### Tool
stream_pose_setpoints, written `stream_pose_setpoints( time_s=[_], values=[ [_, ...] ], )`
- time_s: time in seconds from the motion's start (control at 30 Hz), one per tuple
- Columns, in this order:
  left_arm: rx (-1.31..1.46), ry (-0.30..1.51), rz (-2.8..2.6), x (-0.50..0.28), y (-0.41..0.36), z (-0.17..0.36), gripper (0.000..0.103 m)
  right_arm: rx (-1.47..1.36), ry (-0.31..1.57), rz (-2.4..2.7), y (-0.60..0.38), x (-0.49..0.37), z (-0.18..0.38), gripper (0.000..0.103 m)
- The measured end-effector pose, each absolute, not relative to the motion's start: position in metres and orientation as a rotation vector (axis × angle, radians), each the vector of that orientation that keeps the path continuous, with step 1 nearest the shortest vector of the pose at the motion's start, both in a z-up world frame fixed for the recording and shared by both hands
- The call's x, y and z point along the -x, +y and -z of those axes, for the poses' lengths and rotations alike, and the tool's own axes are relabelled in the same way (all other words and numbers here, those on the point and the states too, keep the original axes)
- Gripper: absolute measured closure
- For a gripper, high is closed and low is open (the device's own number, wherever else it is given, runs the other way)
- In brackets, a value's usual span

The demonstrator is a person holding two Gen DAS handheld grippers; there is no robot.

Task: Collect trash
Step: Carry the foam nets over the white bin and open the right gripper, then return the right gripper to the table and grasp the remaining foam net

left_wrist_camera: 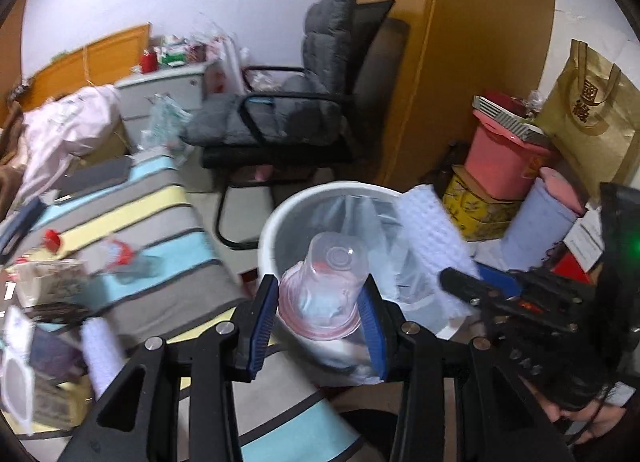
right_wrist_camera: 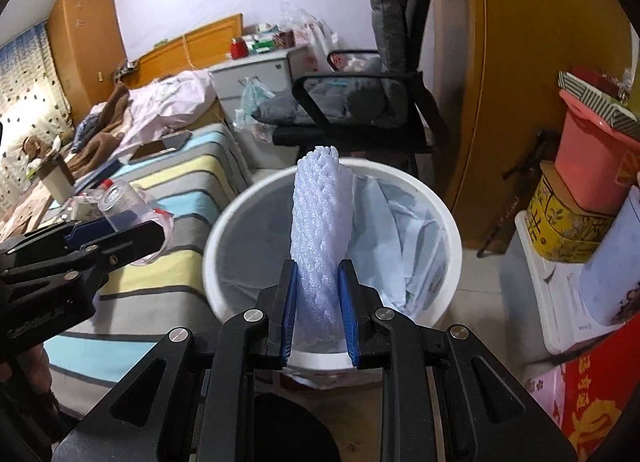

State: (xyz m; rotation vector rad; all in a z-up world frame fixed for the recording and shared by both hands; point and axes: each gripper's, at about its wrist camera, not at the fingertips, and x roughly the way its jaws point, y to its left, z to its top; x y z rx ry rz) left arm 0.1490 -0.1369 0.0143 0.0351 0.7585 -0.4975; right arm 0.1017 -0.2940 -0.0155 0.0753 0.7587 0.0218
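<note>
The left tongs [left_wrist_camera: 320,316] are closed on a clear plastic cup [left_wrist_camera: 324,290], their blue pads pressing its sides; the cup points bottom-first away from the camera, with a pinkish rim near the pads. It hangs over the near edge of the white bin [left_wrist_camera: 276,229], which is lined with a clear bag. In the right wrist view the same left tongs [right_wrist_camera: 120,232] and cup [right_wrist_camera: 120,201] show at the left, in front of the striped bed [right_wrist_camera: 180,189].

The right tongs [right_wrist_camera: 318,294] are squeezed narrowly on a white foam net sleeve [right_wrist_camera: 320,229], which stands up between the pads and reaches out over the white bin [right_wrist_camera: 448,221]. From the left wrist view the sleeve [left_wrist_camera: 432,229] lies above the bin's right rim, with the right tongs [left_wrist_camera: 460,282] behind it, somewhat blurred.

Beyond the bin stands a black chair [right_wrist_camera: 360,101] with grey cushions. To the right a pink tub [right_wrist_camera: 592,169] sits on a yellow box [right_wrist_camera: 560,221]. Small litter on the bed [left_wrist_camera: 112,254] is probably more trash, though too blurred to name.
</note>
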Motion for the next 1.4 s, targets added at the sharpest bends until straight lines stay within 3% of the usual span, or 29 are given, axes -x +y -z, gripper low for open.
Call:
stream_pose_setpoints(
  time_s=[0.43,0.5,0.53,0.57,0.83,1.4],
  values=[
    [-0.061,0.820,0.496,-0.178,-0.165,0.007,0.060,-0.082,0.815,0.016,-0.313,-0.121,0.029,0.077],
    [-0.057,0.827,0.497,-0.180,-0.164,0.009,0.053,-0.088,0.822,0.019,-0.315,-0.122,0.031,0.077],
    [-0.061,0.828,0.486,-0.181,-0.164,0.009,0.042,-0.092,0.822,0.019,-0.317,-0.124,0.031,0.076],
    [-0.058,0.823,0.480,-0.182,-0.164,0.009,0.039,-0.098,0.820,0.021,-0.318,-0.123,0.031,0.076],
    [-0.040,0.810,0.476,-0.178,-0.153,0.004,0.037,-0.093,0.809,0.042,-0.318,-0.121,0.029,0.058],
    [-0.007,0.712,0.337,-0.138,-0.085,-0.023,0.035,-0.075,0.722,0.005,-0.286,-0.101,0.005,0.057]
  ],
)
